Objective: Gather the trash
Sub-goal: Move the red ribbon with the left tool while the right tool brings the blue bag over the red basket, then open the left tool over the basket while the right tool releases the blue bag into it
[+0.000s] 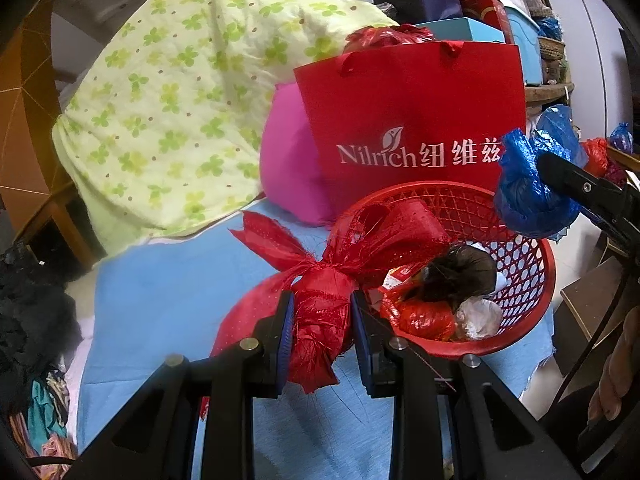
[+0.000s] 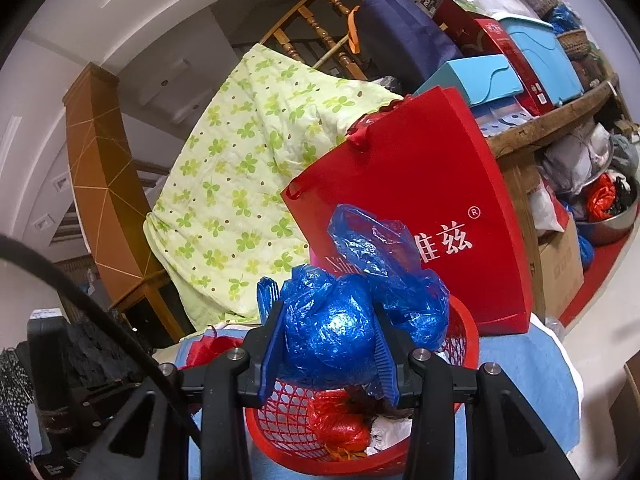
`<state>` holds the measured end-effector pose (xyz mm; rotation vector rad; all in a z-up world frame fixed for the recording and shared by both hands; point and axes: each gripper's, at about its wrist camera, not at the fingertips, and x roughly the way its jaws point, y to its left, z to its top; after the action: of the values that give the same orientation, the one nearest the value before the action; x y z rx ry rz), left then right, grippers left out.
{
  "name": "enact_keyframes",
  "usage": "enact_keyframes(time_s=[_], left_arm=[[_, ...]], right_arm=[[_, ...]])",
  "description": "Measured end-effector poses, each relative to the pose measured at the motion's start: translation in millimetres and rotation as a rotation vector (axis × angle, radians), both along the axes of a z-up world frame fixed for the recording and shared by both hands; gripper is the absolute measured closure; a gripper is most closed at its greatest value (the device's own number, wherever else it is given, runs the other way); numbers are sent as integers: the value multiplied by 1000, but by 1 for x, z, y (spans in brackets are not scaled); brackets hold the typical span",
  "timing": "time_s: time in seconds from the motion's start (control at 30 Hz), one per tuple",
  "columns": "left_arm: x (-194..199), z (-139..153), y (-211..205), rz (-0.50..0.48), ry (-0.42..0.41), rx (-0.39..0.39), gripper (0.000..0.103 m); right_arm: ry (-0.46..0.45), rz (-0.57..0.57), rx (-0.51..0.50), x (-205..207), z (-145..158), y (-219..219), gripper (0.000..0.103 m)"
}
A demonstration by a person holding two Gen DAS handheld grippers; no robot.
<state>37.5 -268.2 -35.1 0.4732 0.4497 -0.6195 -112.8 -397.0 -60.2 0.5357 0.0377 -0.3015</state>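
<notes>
You're mid-collection w/ both tongs loaded: right gripper (image 2: 326, 354) is clenched on a blue plastic bag wad (image 2: 332, 328) over the red mesh basket (image 1: 532, 276); left gripper (image 1: 322, 330) grips the red mesh sack (image 1: 320, 312) at its rim. Next: let blue drop in, then the sack.

A pale wall (image 2: 44, 128) with white moulding curves across the upper left, beside an orange-brown wooden column (image 2: 100, 184) marked with thin light lines. Behind it runs a wooden stair railing (image 2: 316, 16) with turned spindles. A green clover-print quilt (image 2: 240, 184) is draped over furniture under it. To the right, a round wooden shelf (image 2: 560, 120) is stacked with boxes. The floor (image 2: 600, 320) is pale, with a red mat (image 2: 608, 256) near the shelf's base.
</notes>
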Motion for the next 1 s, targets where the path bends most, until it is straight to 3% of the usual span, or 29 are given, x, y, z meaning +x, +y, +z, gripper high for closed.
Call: enact_keyframes(time_s=[0.47, 1.0], left_arm=[[7, -9, -19, -93, 46, -47, 74], [-1, -11, -33, -156, 46, -40, 73]], right_arm=[[-3, -30, 143, -2, -11, -24, 59], [12, -45, 168, -1, -15, -29, 59]])
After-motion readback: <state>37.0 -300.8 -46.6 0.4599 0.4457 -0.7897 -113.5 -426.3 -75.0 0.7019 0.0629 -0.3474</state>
